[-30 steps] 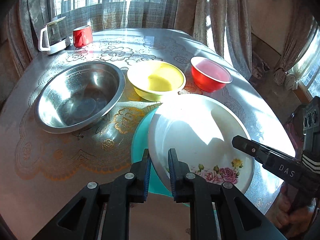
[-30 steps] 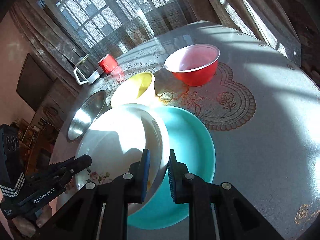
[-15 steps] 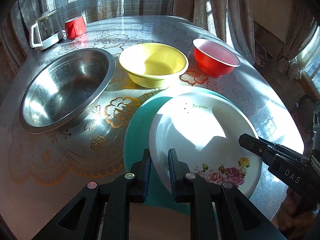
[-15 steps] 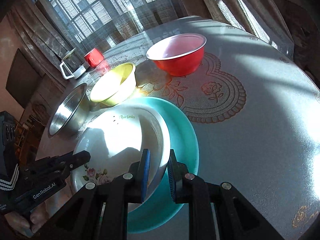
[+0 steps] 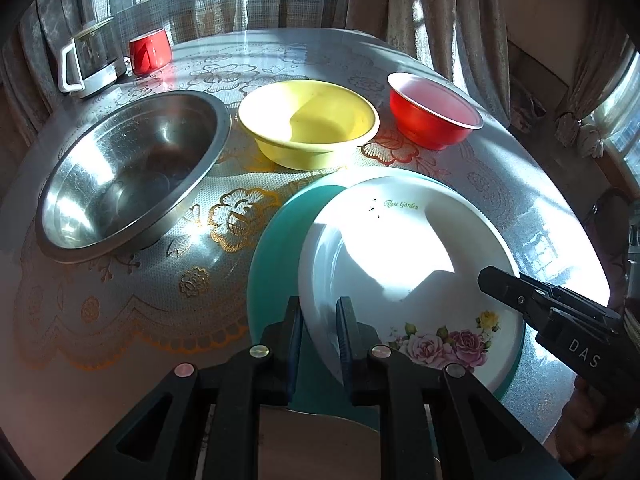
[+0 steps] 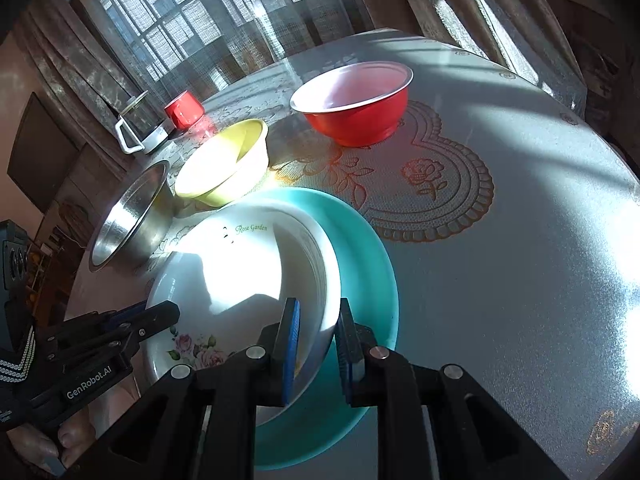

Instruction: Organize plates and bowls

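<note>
The round worktop (image 5: 532, 216) carried everything. The steel basin (image 5: 128, 176) stood at 10 o'clock, the yellow bowl (image 5: 308, 124) at 12, the red bowl (image 5: 432, 112) at 1. Nearest, the white plate (image 5: 400, 264) lay over the teal plate (image 5: 276, 248), probably to make one stack. The left hand-held gripper (image 5: 318, 336) and the right hand-held gripper (image 6: 316, 344) each pinched opposite sides of the white plate's rim, narrowly open, likely to keep it level.

Steel bowl (image 5: 128, 176): I see scuffed, shiny metal.
White plate (image 5: 404, 256): glossy glaze.
Worktop (image 6: 520, 240): embossed cloth, sheened.
</note>
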`<act>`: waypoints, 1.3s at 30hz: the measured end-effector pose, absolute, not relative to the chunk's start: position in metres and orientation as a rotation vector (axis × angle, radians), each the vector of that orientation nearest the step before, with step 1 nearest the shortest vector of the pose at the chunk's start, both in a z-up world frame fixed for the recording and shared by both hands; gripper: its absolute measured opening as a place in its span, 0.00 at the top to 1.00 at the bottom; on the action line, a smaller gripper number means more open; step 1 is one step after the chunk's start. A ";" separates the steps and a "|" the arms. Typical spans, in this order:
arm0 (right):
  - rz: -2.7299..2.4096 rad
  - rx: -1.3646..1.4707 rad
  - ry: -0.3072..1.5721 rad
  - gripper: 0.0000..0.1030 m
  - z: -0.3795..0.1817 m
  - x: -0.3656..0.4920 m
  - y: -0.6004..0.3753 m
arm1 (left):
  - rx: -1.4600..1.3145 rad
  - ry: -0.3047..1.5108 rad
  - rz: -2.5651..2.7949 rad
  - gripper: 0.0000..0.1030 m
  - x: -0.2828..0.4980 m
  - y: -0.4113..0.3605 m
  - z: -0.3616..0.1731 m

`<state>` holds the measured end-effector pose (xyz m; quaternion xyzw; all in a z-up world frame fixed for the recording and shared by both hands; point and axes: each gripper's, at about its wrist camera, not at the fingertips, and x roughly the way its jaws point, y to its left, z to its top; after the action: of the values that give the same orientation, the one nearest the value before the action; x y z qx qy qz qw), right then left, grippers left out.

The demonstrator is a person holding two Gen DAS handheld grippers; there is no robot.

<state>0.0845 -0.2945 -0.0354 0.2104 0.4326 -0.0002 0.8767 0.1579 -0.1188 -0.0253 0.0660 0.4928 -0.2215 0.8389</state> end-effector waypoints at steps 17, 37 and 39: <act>-0.007 0.344 0.904 0.82 -0.035 0.079 -0.284 | 0.163 1.026 -0.465 0.83 0.154 -0.118 -0.025; 0.001 0.353 0.868 0.80 -0.036 0.072 -0.284 | 0.148 1.036 -0.427 0.80 0.152 -0.118 -0.025; 0.006 0.374 0.861 0.81 -0.037 0.071 -0.285 | 0.141 1.032 -0.434 0.82 0.152 -0.116 -0.024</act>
<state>0.0713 -0.2855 -0.0368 0.1802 0.4151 0.0030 0.8918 0.1521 -0.1165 -0.0243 0.0668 0.4889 -0.2055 0.8452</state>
